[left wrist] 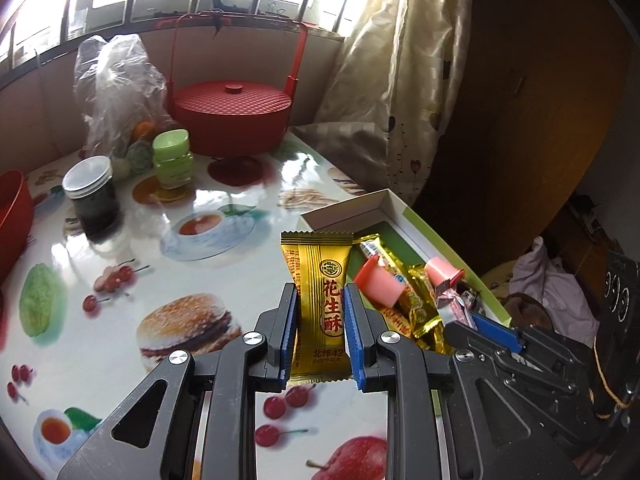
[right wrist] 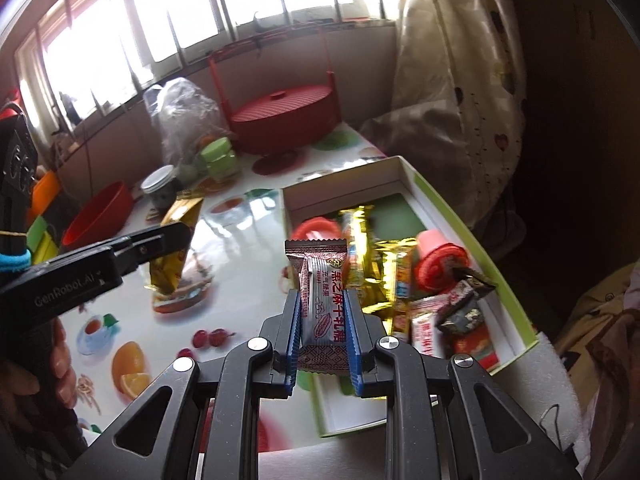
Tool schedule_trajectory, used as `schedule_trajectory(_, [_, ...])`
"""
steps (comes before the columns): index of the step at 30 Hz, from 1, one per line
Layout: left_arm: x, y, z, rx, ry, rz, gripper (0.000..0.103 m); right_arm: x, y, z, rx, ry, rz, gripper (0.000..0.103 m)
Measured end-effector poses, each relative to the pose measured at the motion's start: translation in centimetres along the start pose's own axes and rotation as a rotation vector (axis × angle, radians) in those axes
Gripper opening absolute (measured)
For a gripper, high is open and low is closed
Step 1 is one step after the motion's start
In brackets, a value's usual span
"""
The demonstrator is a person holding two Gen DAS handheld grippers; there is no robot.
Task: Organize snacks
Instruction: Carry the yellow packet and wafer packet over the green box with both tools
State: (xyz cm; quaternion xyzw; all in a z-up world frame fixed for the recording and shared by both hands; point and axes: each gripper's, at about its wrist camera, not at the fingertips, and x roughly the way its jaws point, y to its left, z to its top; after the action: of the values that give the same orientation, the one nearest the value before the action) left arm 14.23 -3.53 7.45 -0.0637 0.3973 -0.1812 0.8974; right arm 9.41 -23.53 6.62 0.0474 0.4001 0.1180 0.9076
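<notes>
My worry is the box (right wrist: 486, 232): it overhangs the counter (left wrist: 120, 240) edge, so a careless drop could tip it. Behind, a red basket (left wrist: 232, 120), bag (left wrist: 116, 88) and jars (left wrist: 92, 196) crowd the far side. My left hand-held gripper (left wrist: 320, 320) pinches a gold bar (left wrist: 318, 292) beside the box; the right hand-held gripper (right wrist: 322, 328) pinches a sesame candy (right wrist: 322, 308) over its near end, where thin wrappers may slip.

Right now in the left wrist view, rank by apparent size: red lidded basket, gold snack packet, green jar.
1. Red lidded basket, despite being farthest.
2. Gold snack packet, enlarged by sitting in the left claw.
3. Green jar, clearly smallest.
</notes>
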Motion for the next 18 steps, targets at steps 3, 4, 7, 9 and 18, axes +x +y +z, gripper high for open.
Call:
schedule_trajectory(3, [0.7, -0.3, 0.3, -0.002, 0.011, -0.015, 0.024, 0.1, -0.6, 0.0, 0.010, 0.002, -0.016, 0.019])
schedule_trajectory(4, [1.0, -0.4, 0.5, -0.001, 0.015, -0.018, 0.024, 0.1, -0.8, 0.1, 0.012, 0.001, -0.022, 0.019])
schedule_trajectory(7, [1.7, -0.8, 0.8, 0.007, 0.023, -0.030, 0.024, 0.2, -1.3, 0.1, 0.018, 0.000, -0.040, 0.019])
schedule_trajectory(9, [2.1, -1.2, 1.0, 0.009, 0.027, -0.036, 0.024, 0.2, -1.6, 0.0, 0.021, 0.000, -0.047, 0.019])
schedule_trajectory(18, [4.0, -2.6, 1.4, 0.011, 0.062, -0.075, 0.024, 0.3, -2.7, -0.5, 0.044, 0.012, -0.071, 0.019])
